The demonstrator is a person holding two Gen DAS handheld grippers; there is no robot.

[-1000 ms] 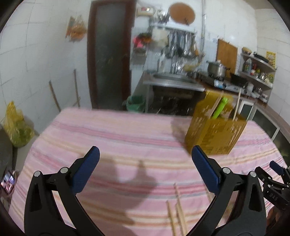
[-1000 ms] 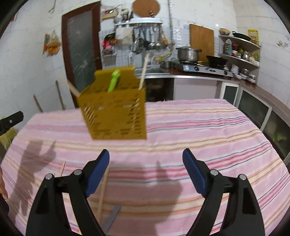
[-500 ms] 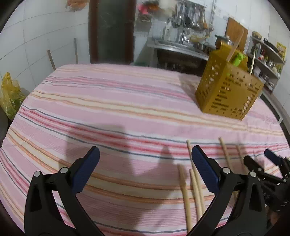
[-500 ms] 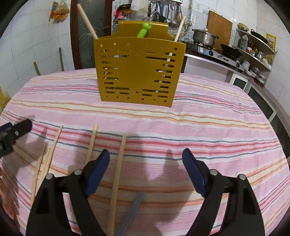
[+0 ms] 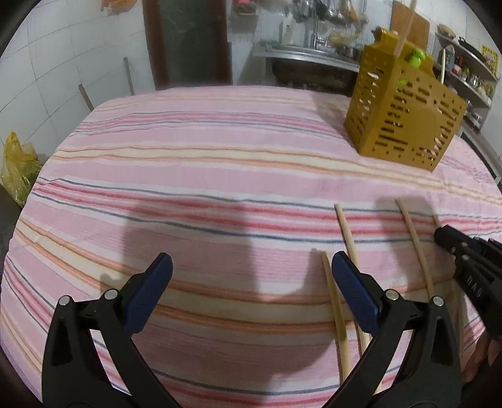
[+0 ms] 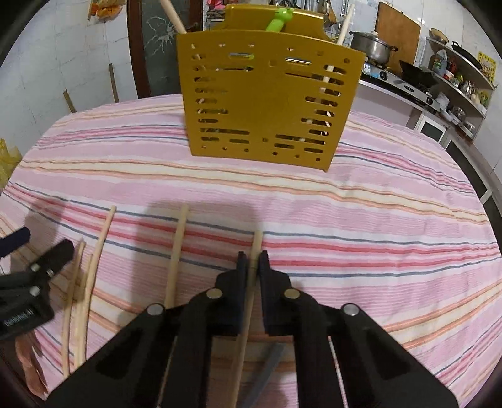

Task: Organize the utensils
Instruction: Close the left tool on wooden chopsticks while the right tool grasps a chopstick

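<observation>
Right wrist view: the right gripper has its fingers clenched on a wooden chopstick, whose tip pokes out just ahead of them while its shaft runs back between them. Left of these fingers more chopsticks lie loose on the pink striped cloth of the bench; a grey flat utensil lies beneath the gripper. Straight ahead, well apart, a yellow slotted utensil holder stands holding chopsticks and a green handle.

Left wrist view: the left gripper has its fingers released and spread wide over bare cloth, chopsticks lying just beside its right finger.
</observation>
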